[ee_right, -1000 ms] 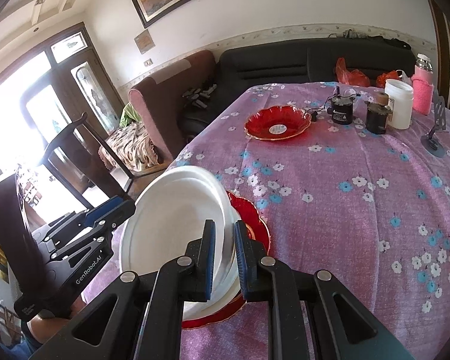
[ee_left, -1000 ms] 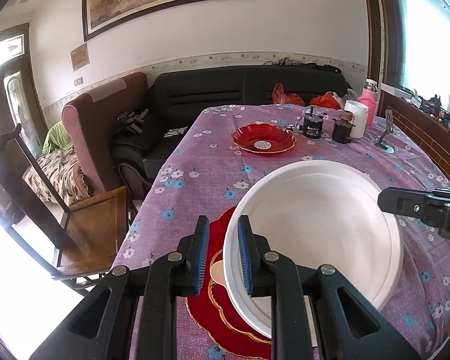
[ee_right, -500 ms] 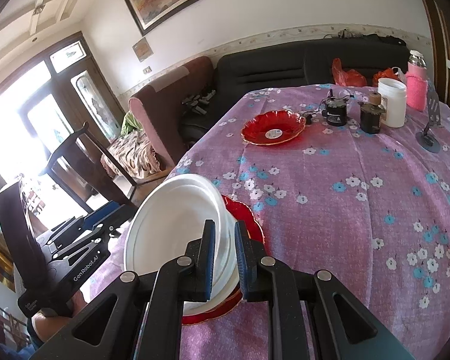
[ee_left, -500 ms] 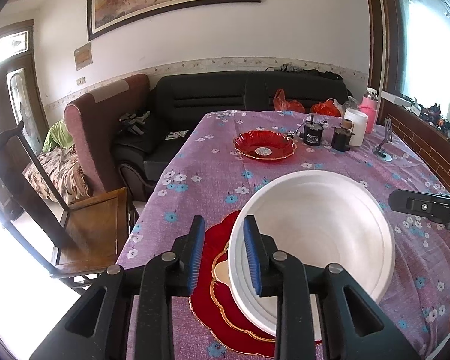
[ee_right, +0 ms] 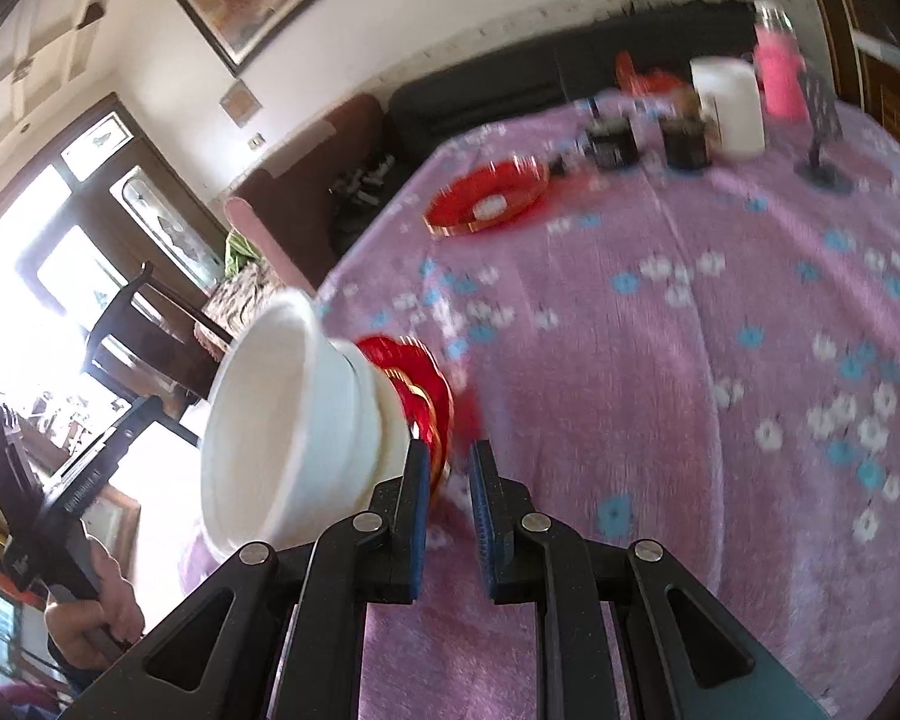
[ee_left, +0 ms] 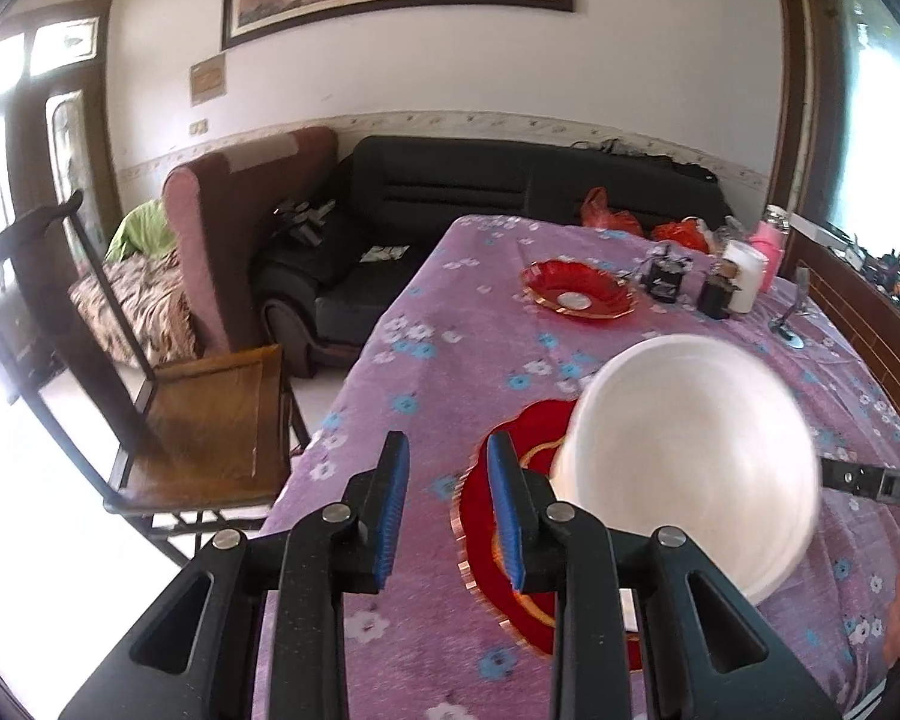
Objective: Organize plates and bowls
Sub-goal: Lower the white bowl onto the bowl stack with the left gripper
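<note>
Your left tongs (ee_left: 448, 510) stood part open: the jaws had just been opening, and nothing was between the blue pads (ee_left: 393, 510). Through the gap only the purple flowered cloth of the tabletop (ee_left: 450, 360) and the near edge of a red plate (ee_left: 510, 480) showed.

The white bowl (ee_left: 690, 450) sat just to the right of those tongs, close to the near left edge of the tabletop. It was tipped steeply, its mouth turned toward your left camera and its base down over the gold-rimmed red plate. The picture was blurred there, so I could not tell whether it was one bowl or several nested together.

Your right tongs (ee_right: 450, 510) stood at a narrow gap. In the right wrist view the bowl's outer wall met the outside of the left-hand finger, and the gap itself showed a bit of red plate and cloth. With the blur, I could not tell whether the pads were pressing on anything. Seen from the left wrist, the tip of those tongs reached the bowl's far rim.

Your hand (ee_right: 90, 606) gripped the handle of the left tongs at the lower left of the right wrist view.

A second red plate (ee_left: 579, 299) lay well apart, toward the far end of the tabletop, near two dark jars (ee_left: 666, 282), a white container (ee_left: 744, 279) and a pink bottle (ee_left: 768, 240). A wooden chair (ee_left: 210, 414) stood beside the tabletop's left edge.
</note>
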Demonstrator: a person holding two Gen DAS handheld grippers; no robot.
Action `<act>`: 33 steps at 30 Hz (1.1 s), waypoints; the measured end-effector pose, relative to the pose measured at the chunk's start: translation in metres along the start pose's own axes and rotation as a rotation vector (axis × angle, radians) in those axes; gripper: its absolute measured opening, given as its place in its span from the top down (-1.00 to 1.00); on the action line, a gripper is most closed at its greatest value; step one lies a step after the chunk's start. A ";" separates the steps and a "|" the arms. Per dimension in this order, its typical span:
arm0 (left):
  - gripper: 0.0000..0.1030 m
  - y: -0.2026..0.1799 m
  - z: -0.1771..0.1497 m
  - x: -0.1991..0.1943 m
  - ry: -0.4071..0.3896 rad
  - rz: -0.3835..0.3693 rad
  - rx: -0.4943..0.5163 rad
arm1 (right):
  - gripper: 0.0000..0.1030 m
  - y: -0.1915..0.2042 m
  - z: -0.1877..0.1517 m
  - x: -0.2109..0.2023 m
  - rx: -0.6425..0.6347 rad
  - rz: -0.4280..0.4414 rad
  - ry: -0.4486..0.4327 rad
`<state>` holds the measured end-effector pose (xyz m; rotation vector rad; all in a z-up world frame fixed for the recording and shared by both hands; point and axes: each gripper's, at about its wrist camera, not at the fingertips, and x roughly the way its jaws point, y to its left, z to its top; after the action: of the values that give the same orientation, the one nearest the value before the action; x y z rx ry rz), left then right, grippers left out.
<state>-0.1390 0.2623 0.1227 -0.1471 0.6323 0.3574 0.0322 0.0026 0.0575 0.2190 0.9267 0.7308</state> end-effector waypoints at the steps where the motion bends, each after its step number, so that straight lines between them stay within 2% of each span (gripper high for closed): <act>1: 0.47 0.004 -0.003 0.003 0.018 -0.005 -0.008 | 0.71 -0.002 -0.002 0.004 0.006 0.005 0.012; 5: 0.46 0.017 -0.017 0.025 0.126 -0.074 -0.048 | 0.71 -0.007 -0.006 0.021 0.035 0.032 0.063; 8: 0.45 0.019 -0.023 0.037 0.177 -0.117 -0.069 | 0.71 -0.007 -0.008 0.031 0.046 0.046 0.092; 12: 0.14 0.012 -0.027 0.043 0.200 -0.136 -0.053 | 0.71 -0.005 -0.009 0.040 0.048 0.042 0.113; 20: 0.14 0.009 -0.031 0.061 0.235 -0.130 -0.048 | 0.70 0.002 -0.006 0.055 0.029 0.029 0.142; 21: 0.18 0.010 -0.031 0.064 0.241 -0.132 -0.051 | 0.70 0.003 -0.005 0.057 0.024 0.025 0.145; 25: 0.59 0.013 -0.033 0.080 0.275 -0.157 -0.068 | 0.70 0.006 -0.005 0.065 0.020 0.020 0.161; 30: 0.81 0.010 -0.037 0.094 0.300 -0.189 -0.068 | 0.70 0.004 -0.003 0.073 0.036 0.030 0.171; 33: 0.82 0.002 -0.039 0.096 0.288 -0.170 -0.047 | 0.72 0.005 -0.004 0.077 0.039 0.036 0.177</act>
<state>-0.0898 0.2818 0.0337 -0.2991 0.8901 0.1876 0.0559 0.0563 0.0073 0.2079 1.1087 0.7745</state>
